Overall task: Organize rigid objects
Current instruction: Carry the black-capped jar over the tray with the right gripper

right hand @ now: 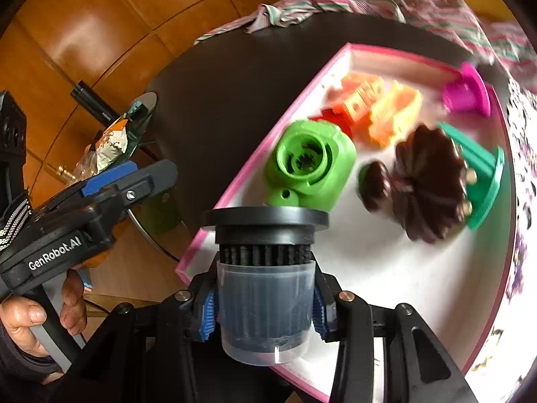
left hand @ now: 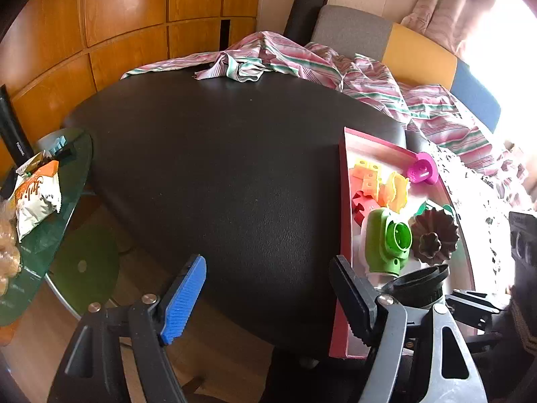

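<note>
Right tongs (right hand: 263, 312): closed on a black ribbed part in a clear cup (right hand: 263, 315), lower centre of the right wrist view, over the near edge of the pink-rimmed tray (right hand: 235, 181). Left tongs (left hand: 268, 299): open, nothing between the blue pad and the black one, bottom of the left wrist view above the black tabletop (left hand: 218, 168). In the tray: green housing (right hand: 310, 168), dark fluted mould (right hand: 426, 181), magenta funnel (right hand: 466, 92), orange and yellow pieces (right hand: 379, 107); all blurred.
</note>
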The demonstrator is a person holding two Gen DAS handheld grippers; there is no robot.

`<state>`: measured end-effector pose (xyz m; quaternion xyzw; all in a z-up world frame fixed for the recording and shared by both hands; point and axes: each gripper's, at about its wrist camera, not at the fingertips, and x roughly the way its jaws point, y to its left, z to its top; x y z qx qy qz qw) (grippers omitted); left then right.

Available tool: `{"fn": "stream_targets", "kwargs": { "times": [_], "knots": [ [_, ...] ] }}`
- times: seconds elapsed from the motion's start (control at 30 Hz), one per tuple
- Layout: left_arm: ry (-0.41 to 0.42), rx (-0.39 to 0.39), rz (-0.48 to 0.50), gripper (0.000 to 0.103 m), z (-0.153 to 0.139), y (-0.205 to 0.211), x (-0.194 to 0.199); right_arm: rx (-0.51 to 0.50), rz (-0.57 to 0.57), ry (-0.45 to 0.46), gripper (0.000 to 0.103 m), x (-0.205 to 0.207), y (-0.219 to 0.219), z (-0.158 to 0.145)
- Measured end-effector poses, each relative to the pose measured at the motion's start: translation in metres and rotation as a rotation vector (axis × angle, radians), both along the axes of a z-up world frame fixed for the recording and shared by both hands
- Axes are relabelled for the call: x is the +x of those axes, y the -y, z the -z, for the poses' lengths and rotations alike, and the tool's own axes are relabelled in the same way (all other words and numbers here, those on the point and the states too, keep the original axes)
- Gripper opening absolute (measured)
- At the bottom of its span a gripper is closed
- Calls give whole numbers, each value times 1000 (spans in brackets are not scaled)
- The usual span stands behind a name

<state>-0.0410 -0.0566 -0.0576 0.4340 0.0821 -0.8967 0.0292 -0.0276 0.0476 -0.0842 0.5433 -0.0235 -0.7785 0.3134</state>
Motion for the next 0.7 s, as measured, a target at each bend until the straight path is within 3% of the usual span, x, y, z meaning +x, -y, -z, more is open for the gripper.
{"fn": "stream_targets", "kwargs": {
  "times": [0.13, 0.33, 0.4, 0.7],
  "knots": [
    [3, 6, 3, 77, 0, -2, -1, -15, 25, -9, 52, 4, -8, -5],
    [2, 10, 9, 77, -1, -5, 0, -23, 48, -91, 53, 6, -16, -19],
    [0, 7, 12, 77, -2, -6, 0, -14, 34, -120, 45, 7, -13, -22],
    [3, 8, 8, 77, -2, -6, 2, 35, 17, -159, 44, 1, -8, -18]
  ]
}}
